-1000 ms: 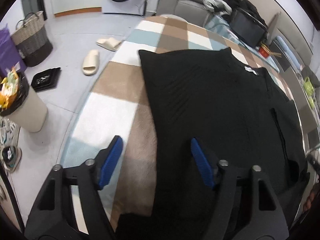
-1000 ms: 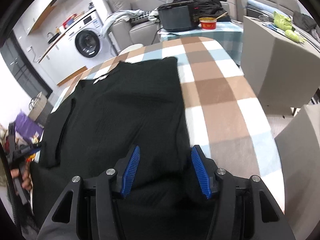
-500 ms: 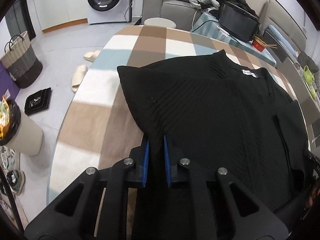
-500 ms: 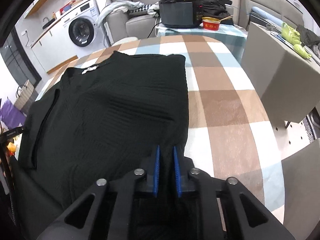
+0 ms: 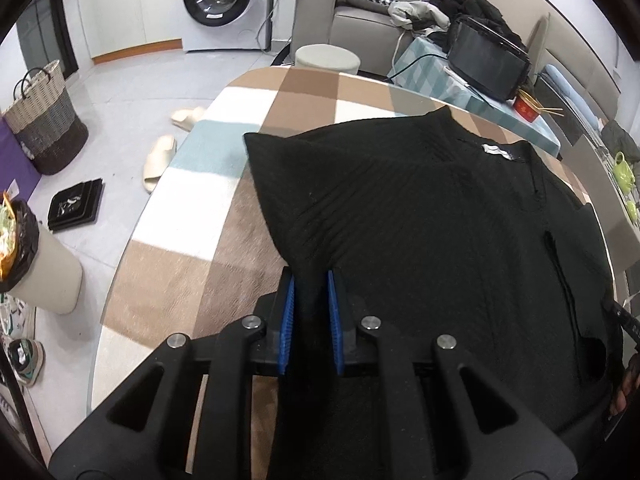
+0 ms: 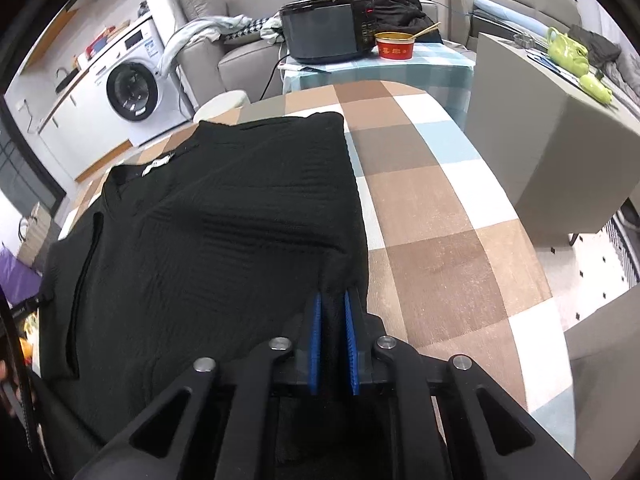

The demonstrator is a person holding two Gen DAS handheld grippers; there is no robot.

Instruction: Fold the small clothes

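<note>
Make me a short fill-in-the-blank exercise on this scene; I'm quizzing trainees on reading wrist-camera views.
1. The garment pinched by the left gripper is ___ in colour.
2. The right gripper has ___ between its blue pads.
3. The tablecloth under the garment has a ___ pattern.
4. The red bowl stands beside the black ___.

Missing words: black; fabric; checked; appliance
</note>
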